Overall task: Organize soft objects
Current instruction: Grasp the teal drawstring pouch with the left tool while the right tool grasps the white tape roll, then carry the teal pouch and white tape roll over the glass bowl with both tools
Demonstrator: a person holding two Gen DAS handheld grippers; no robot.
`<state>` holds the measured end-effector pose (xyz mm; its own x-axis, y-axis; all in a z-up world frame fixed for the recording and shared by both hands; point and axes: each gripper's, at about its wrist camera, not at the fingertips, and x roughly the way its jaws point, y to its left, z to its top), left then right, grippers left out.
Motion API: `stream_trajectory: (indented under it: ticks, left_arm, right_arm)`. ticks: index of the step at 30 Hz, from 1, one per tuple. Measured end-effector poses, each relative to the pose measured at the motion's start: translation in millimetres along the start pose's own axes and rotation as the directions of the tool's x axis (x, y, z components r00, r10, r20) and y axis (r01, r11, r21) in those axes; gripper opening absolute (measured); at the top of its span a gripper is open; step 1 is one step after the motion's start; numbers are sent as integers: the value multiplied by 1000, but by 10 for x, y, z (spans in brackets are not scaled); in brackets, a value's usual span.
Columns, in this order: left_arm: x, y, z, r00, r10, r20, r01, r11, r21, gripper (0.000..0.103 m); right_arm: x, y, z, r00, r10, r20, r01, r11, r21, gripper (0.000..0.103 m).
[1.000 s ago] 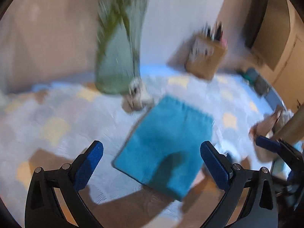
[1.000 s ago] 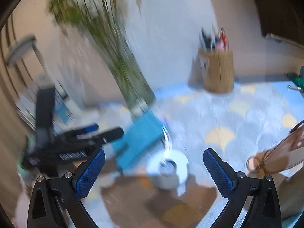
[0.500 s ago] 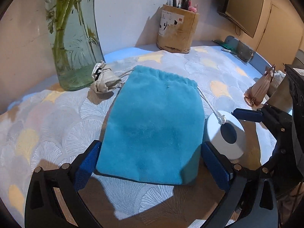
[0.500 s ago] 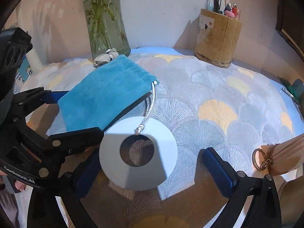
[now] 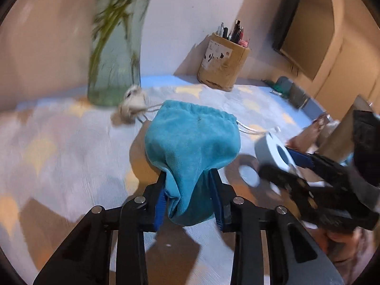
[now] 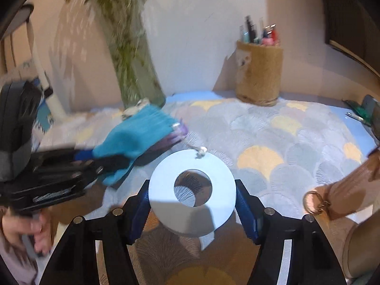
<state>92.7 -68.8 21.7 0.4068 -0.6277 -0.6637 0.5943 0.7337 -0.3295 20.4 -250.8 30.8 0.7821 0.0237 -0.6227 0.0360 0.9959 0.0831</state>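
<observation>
The teal drawstring pouch (image 5: 192, 140) lies on the tabletop (image 5: 71, 147), which is covered by a cloth with a fan-scale pattern, and its near bottom corner is bunched up between the blue pads of the left tool (image 5: 188, 199). That tool's jaws have just been closing and now pinch the fabric, so the lower end of the pouch is gathered into a fold while its gathered mouth points away toward the wall. White cords run from the mouth: one side leads to a small pale knotted bundle (image 5: 131, 104) at the foot of a glass vase (image 5: 114, 54) holding green stems; the other leads toward a pale blue ring-shaped disc (image 6: 192, 192). The right tool (image 6: 192, 204) has also just been closing, and its pads press on the two sides of this disc, holding it tilted above the cloth. Farther back near the wall stands a round woven pen holder (image 6: 260, 71) full of pens. A tan strap with a metal ring (image 6: 342, 194) lies at the right edge.
</observation>
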Motion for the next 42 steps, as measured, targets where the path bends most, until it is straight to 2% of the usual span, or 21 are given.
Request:
stream_trajectory:
  ticks: [6,9,10,12,13,14,16,17,19,20,22,24,26,27,28,29,30,31,34,37,42]
  left_arm:
    - [-500,-250,-423,1000,-7,18,9,994,-107,30]
    - [-648,-331,-645,996,77,-39,-82,985,-151,30]
    - [-661,-338,-695,995,82,-61,-91,982,-164,30]
    - [-675,-373,-801,995,30,-91,-47,981,-188,32]
    - [-646,-400,-814,994,34,-102,-52,982,-180,38]
    - [-626,-414,-825,992,59,-110,-77,983,-164,42]
    - [-564,-423,-825,979,164,-123,-178,977,-116,54]
    - [-491,-395,-808,975,172,-144,-186,978,-96,62]
    - [-423,-383,-760,984,109,-143,-120,990,-71,85]
    - [-404,-383,-728,986,94,-141,-104,993,-60,86]
    - [-296,-403,-660,976,130,-172,-133,991,-5,88]
    - [-170,-482,-624,967,167,-192,-151,984,95,99]
    - [-36,-583,-637,955,221,-199,-181,963,201,103]
    - [1,-650,-661,953,253,-169,-203,942,266,103]
    - [-22,-676,-680,960,248,-129,-202,934,295,103]
    - [-11,-654,-683,962,240,-130,-196,939,283,103]
    - [-31,-583,-656,965,233,-124,-200,953,228,93]
    - [-65,-556,-641,964,249,-97,-225,952,206,69]
    - [-191,-461,-632,972,232,-42,-224,965,135,37]
    - [-399,-316,-617,987,159,39,-160,986,44,35]
    - [-644,-138,-653,980,133,151,-121,989,-86,35]
  right_arm:
    - [-278,-168,-200,999,27,16,-29,993,115,65]
    - [-418,-214,-384,998,68,-5,-66,985,159,65]
    - [-473,-221,-454,996,89,-13,-86,982,166,65]
    - [-540,-219,-541,994,109,-22,-104,981,166,65]
    - [-571,-218,-569,993,115,-24,-110,980,166,65]
    - [-593,-227,-596,992,123,-28,-117,979,168,66]
    - [-588,-260,-606,990,137,-32,-129,975,181,66]
    - [-566,-285,-610,988,150,-38,-140,970,197,66]
    - [-521,-323,-617,985,166,-53,-151,964,217,66]
    - [-523,-335,-624,983,174,-50,-159,961,225,66]
    - [-534,-356,-630,980,193,-40,-178,956,235,66]
    - [-541,-379,-641,978,207,-38,-192,951,243,66]
    - [-567,-392,-659,978,207,-38,-192,951,243,66]
    - [-590,-388,-674,980,196,-41,-181,954,238,66]
    - [-616,-378,-694,982,183,-44,-168,958,231,66]
    - [-633,-370,-711,983,178,-47,-163,961,223,66]
    - [-651,-359,-727,983,178,-47,-164,962,216,66]
    - [-664,-347,-740,983,179,-46,-166,964,210,66]
    - [-662,-319,-744,979,199,-45,-186,963,196,66]
    - [-630,-319,-743,974,217,-57,-203,960,193,66]
    - [-637,-302,-741,970,239,-49,-226,956,189,66]
